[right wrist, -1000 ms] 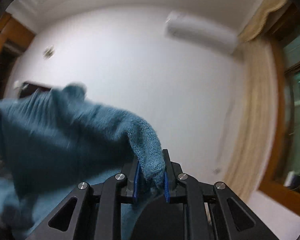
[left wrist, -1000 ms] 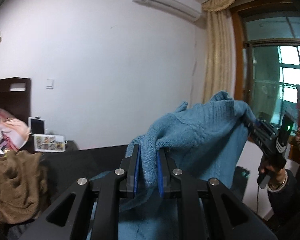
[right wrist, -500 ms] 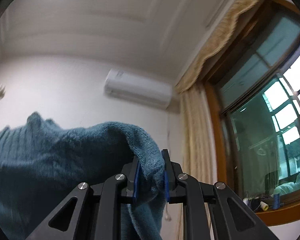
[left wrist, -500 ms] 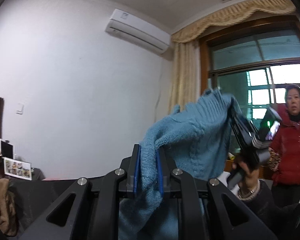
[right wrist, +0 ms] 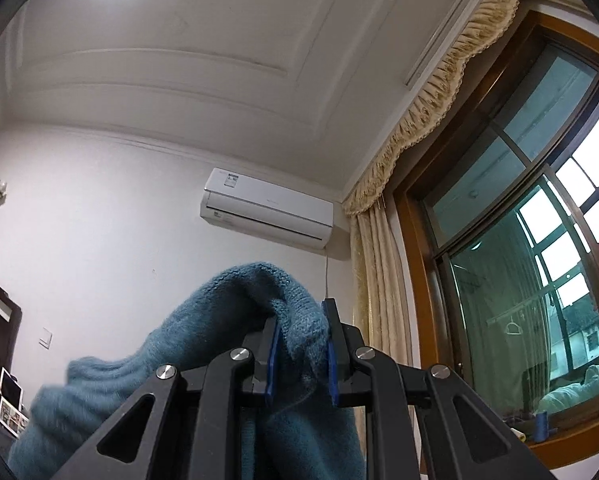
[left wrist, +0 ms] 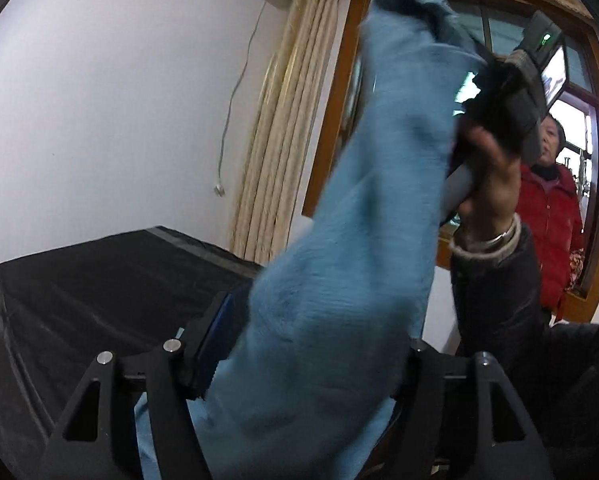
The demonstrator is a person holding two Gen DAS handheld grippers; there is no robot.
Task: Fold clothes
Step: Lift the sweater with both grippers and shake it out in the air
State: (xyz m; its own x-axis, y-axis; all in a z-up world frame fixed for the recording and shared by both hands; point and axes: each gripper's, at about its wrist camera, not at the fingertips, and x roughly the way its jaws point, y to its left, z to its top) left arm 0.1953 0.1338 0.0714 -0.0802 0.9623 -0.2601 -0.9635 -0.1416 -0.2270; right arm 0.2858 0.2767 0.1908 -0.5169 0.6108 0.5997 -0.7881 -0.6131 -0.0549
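The blue sweater (left wrist: pixel 363 240) hung in the air above the black-covered bed (left wrist: pixel 99 280), stretched between both tools. The left gripper (left wrist: pixel 307 344) had its fingers clenched on one bunched edge; the right gripper (right wrist: pixel 299 344) pinched another fold, raised high toward the window (right wrist: pixel 519 240). This looked like the lift-and-shake step before any fold was made. The next move would call for lowering the sweater flat onto the bed with its edges spread, keeping both grips firm. No basket or box was visible in either view.
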